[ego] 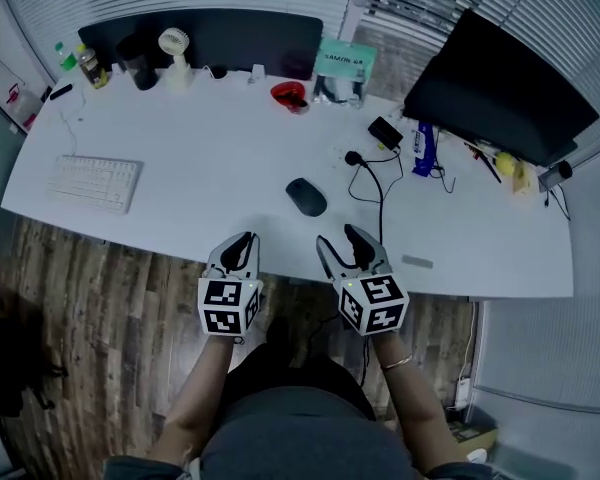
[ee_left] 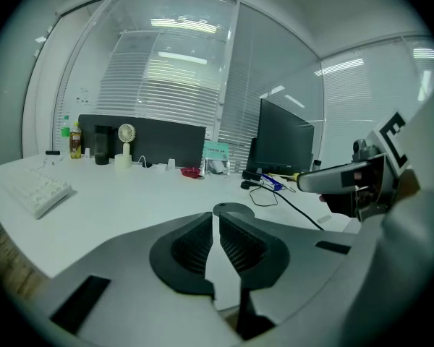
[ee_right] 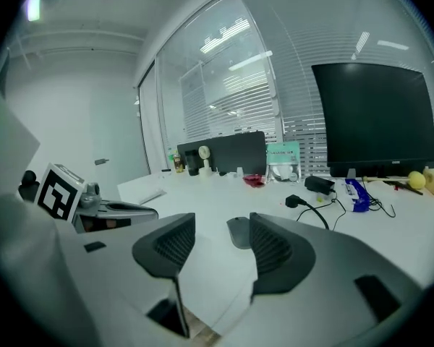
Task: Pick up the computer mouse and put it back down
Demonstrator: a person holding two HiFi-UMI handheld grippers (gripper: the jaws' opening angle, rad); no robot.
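A dark computer mouse (ego: 306, 197) lies on the white desk (ego: 200, 168), a little beyond both grippers. My left gripper (ego: 242, 248) hangs over the desk's near edge, to the near left of the mouse, its jaws shut with nothing in them. My right gripper (ego: 344, 244) is to the near right of the mouse and stands open and empty. In the right gripper view the mouse (ee_right: 239, 231) shows ahead between the spread jaws of the right gripper (ee_right: 220, 248). In the left gripper view the mouse (ee_left: 233, 209) peeks just above the closed left gripper (ee_left: 215, 241).
A white keyboard (ego: 95, 182) lies at the left. A black cable with a plug (ego: 365, 168) runs right of the mouse. A dark monitor (ego: 500, 88) stands at the back right, a red object (ego: 289, 94), a small fan (ego: 173, 48) and bottles (ego: 90, 65) along the back.
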